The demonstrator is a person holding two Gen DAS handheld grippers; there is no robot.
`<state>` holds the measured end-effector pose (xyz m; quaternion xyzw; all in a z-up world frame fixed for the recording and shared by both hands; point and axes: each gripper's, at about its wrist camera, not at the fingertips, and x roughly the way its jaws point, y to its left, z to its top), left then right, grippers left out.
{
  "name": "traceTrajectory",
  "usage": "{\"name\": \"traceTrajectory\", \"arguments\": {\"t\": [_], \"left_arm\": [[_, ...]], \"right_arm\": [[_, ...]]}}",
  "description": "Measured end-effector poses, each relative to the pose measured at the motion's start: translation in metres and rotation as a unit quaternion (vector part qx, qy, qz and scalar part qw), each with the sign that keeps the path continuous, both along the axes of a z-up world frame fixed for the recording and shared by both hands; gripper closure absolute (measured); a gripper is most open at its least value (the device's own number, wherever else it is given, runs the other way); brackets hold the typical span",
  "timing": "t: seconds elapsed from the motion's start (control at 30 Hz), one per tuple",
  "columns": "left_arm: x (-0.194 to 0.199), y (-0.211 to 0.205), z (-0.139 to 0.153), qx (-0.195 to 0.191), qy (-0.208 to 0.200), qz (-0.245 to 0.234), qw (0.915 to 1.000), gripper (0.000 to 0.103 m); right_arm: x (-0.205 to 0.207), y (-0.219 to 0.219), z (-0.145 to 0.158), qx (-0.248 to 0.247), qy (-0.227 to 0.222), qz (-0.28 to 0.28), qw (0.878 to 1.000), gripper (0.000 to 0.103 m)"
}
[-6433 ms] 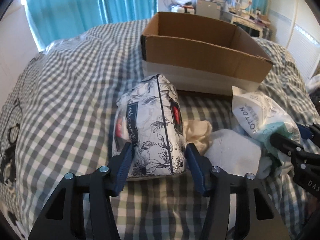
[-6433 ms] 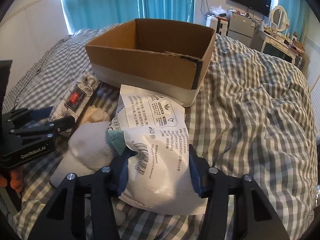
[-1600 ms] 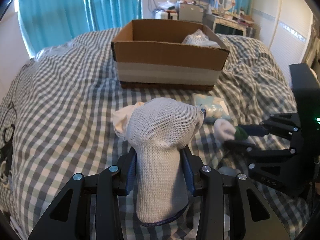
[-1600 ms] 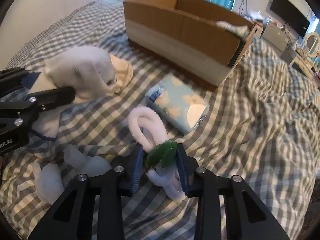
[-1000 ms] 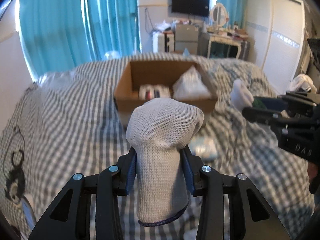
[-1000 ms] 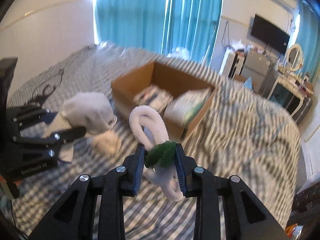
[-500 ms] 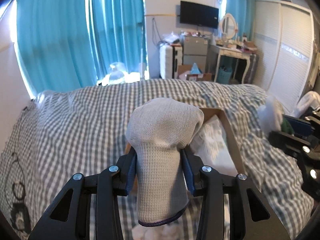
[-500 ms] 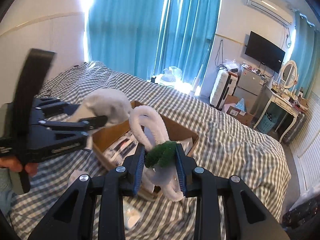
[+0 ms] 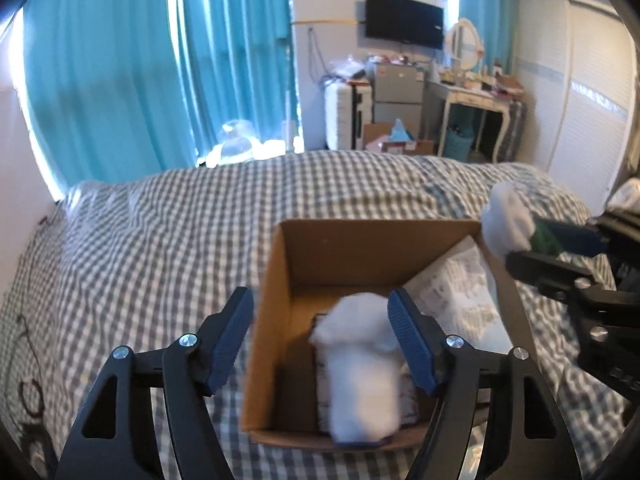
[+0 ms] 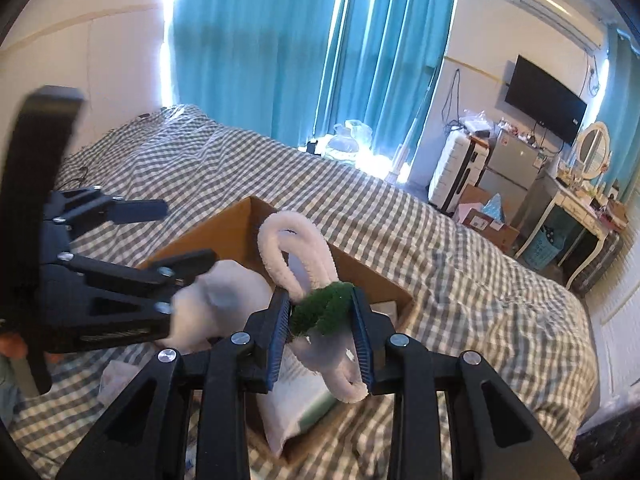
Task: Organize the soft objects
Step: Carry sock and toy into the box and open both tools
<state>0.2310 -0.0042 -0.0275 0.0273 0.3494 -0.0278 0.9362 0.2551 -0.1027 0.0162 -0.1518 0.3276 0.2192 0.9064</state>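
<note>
My left gripper (image 9: 320, 332) is open above the cardboard box (image 9: 280, 280). The white knitted sock (image 9: 362, 368) is free of it, blurred, over the box's inside. A white plastic pack (image 9: 460, 292) lies in the box at the right. My right gripper (image 10: 320, 332) is shut on a white and green fuzzy loop toy (image 10: 316, 308) and holds it above the box (image 10: 236, 232). In the left wrist view that gripper (image 9: 536, 248) is at the box's right edge with the toy (image 9: 506, 226). The left gripper (image 10: 168, 236) and the sock (image 10: 224, 300) show in the right wrist view.
The box sits on a grey checked bed (image 9: 160, 240). Small soft items lie on the bed by the box's near side (image 10: 116, 376). Teal curtains (image 9: 160, 60), a suitcase, a small fridge and a dressing table (image 9: 476, 104) stand beyond the bed.
My left gripper has opened and let go of the sock, which now drops into the box. Both grippers moved closer over the box; the right still holds the fuzzy toy.
</note>
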Motion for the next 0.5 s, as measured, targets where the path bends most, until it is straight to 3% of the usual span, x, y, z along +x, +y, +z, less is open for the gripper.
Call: {"name": "traceTrajectory", "arguments": {"t": [0.13, 0.2, 0.3, 0.5], "left_arm": [[-0.001, 0.013, 0.004, -0.006, -0.004, 0.015, 0.9999, 0.032], [-0.005, 0.018, 0.007, -0.002, -0.004, 0.022, 0.9997, 0.032], [-0.016, 0.023, 0.014, 0.004, -0.011, 0.029, 0.9995, 0.032], [-0.051, 0.028, 0.046, 0.002, -0.034, 0.035, 0.9988, 0.032]], "right_arm": [[0.019, 0.008, -0.007, 0.011, 0.001, -0.010, 1.000, 0.066], [0.027, 0.008, -0.006, 0.018, -0.001, -0.030, 0.999, 0.031], [0.016, 0.004, 0.008, 0.039, -0.004, -0.031, 0.999, 0.027], [-0.036, -0.001, 0.054, 0.016, -0.047, -0.027, 0.998, 0.019]]}}
